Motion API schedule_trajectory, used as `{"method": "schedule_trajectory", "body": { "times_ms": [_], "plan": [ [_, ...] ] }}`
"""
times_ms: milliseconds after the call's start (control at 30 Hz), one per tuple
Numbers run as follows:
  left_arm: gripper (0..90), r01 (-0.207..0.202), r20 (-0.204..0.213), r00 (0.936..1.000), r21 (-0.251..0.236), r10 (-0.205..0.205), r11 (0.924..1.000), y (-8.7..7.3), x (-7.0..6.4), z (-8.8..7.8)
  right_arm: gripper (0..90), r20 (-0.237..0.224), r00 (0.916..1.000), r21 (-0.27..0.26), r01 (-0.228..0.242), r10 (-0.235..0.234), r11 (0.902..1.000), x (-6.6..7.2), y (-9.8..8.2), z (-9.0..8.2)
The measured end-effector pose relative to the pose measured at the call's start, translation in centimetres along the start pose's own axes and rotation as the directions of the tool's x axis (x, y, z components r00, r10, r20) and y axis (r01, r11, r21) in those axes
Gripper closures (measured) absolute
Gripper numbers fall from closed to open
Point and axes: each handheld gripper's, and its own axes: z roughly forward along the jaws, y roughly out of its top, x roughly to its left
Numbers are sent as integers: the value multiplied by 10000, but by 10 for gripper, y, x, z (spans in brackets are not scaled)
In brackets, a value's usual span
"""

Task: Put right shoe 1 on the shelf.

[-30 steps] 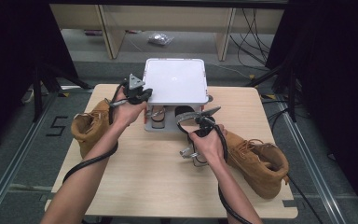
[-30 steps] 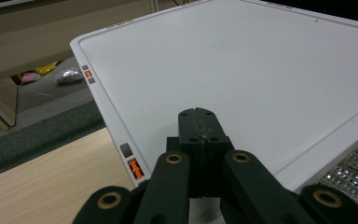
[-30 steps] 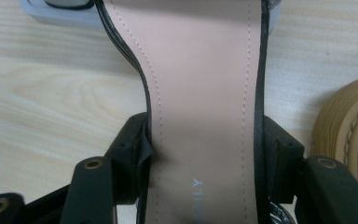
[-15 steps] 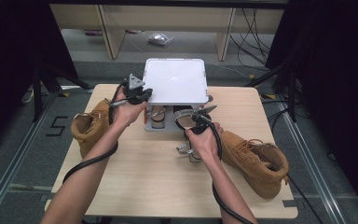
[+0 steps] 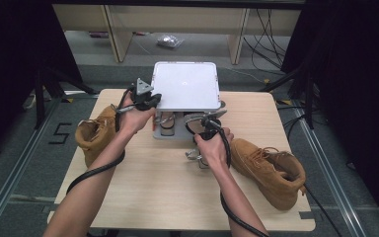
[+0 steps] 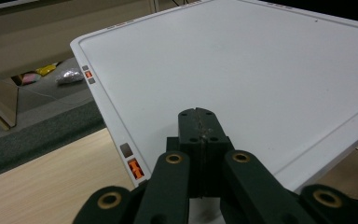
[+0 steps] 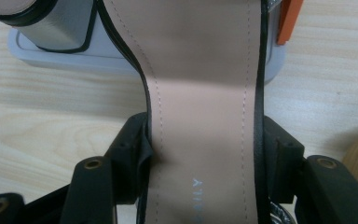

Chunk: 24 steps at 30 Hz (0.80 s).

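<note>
- A tan work boot (image 5: 96,134) lay on its side at the left edge of the wooden table (image 5: 153,187).
- The left gripper (image 5: 145,101), jaws pressed together on nothing, rested at the left front corner of the white lid (image 5: 186,85) of a grey shoe rack (image 5: 177,136); in the left gripper view its tips (image 6: 199,122) lay on the white lid (image 6: 242,74).
- The right gripper (image 5: 201,129) was clamped across a black sandal with a beige insole (image 7: 205,93), its toe at the grey shoe rack's base (image 7: 65,56).
- A 2nd tan boot (image 5: 271,168) lay at the right, just beside the right hand (image 5: 212,148).
</note>
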Motion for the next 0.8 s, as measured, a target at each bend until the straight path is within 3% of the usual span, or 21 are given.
{"method": "schedule_trajectory", "body": {
  "times_ms": [800],
  "plan": [
    [896,6,5,10000,-10,-6,10000,0,0,0,438,450,9985,150,-324,317,9994,11,2,23]
  ]
}}
